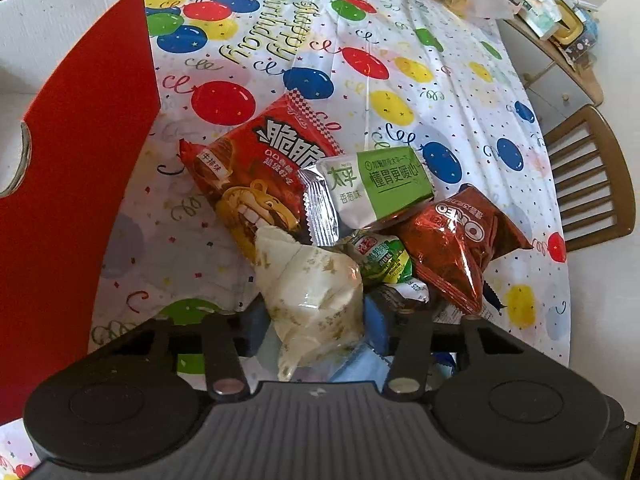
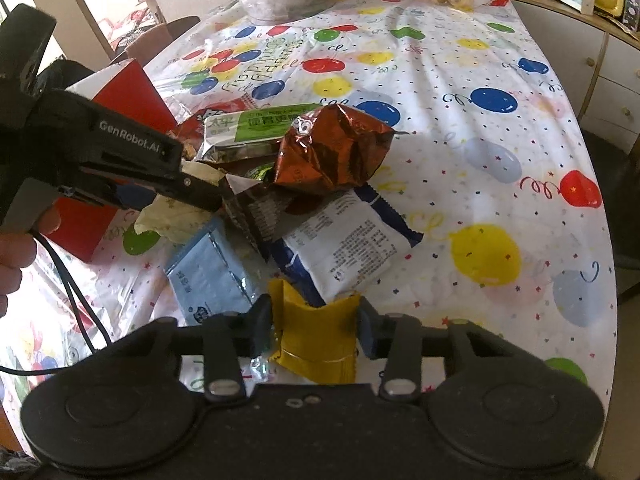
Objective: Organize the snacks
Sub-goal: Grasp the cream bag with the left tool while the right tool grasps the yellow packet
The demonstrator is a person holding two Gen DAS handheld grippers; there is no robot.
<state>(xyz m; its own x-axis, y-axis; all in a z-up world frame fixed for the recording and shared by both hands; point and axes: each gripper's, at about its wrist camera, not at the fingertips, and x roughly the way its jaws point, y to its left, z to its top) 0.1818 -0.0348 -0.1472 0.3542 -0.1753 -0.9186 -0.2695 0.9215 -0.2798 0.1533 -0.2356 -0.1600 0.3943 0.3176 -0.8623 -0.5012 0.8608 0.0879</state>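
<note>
Yellow packet (image 2: pixel 316 340) sits pinched in the right hand-held gripper (image 2: pixel 316 330); left hand-held gripper (image 1: pixel 316 316) probably clamps the cream packet (image 1: pixel 316 280), bound for the red box (image 1: pixel 80 184).

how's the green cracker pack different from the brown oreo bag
The green cracker pack is a flat, boxy rectangle in green and white with silver crimped ends; the brown Oreo bag is shiny copper-brown foil, puffed and crumpled. The cracker pack lies fairly level on top of the red snack bag, while the Oreo bag sits tilted beside it at the pile's edge. Both are sealed and lie in the same heap on the balloon tablecloth.
</note>
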